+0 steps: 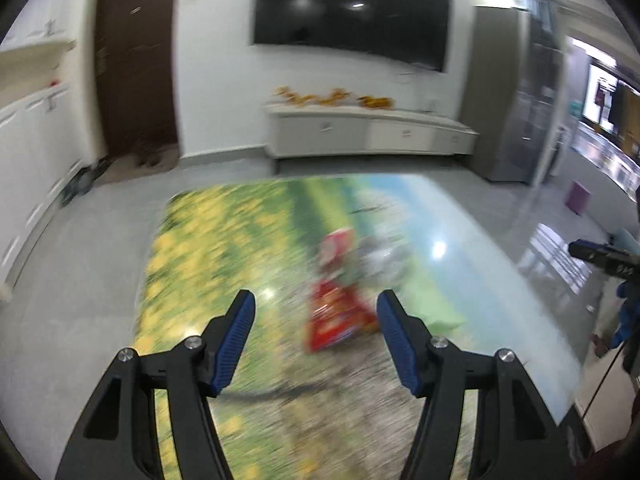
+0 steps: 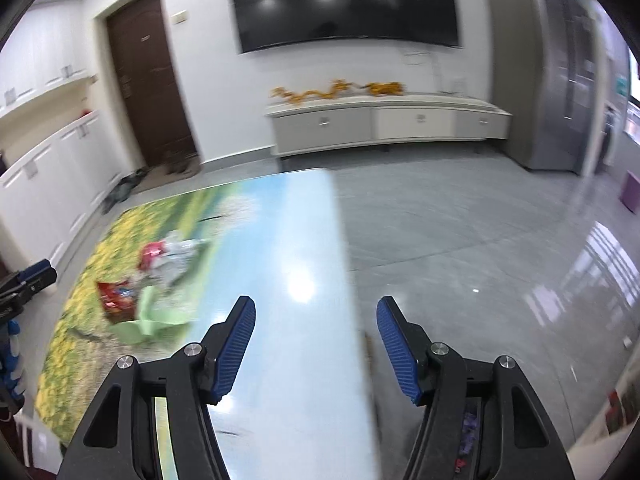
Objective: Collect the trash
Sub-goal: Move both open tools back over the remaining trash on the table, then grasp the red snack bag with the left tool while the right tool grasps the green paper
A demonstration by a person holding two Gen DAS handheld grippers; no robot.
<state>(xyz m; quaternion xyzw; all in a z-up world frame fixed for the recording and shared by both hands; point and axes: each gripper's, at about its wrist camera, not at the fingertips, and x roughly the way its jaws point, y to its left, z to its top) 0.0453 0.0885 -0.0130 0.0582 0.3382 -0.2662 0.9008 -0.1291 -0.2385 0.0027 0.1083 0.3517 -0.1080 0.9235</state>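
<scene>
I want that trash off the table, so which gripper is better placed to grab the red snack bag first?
Left. The left gripper is open and faces the red snack bag almost head-on. The right gripper points past the table edge, bag far to its left.

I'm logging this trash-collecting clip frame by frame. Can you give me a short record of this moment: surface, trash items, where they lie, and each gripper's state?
surface: table with a printed meadow-and-sky top
trash: red snack bag, light green wrapper, crumpled silvery wrapper, small red packet
layout: all clustered together on the table's meadow side
left gripper: jaws open, empty, aimed at the red snack bag
right gripper: jaws open, empty, over the table's sky-side edge, away from the trash
image quality: left wrist view motion-blurred
</scene>
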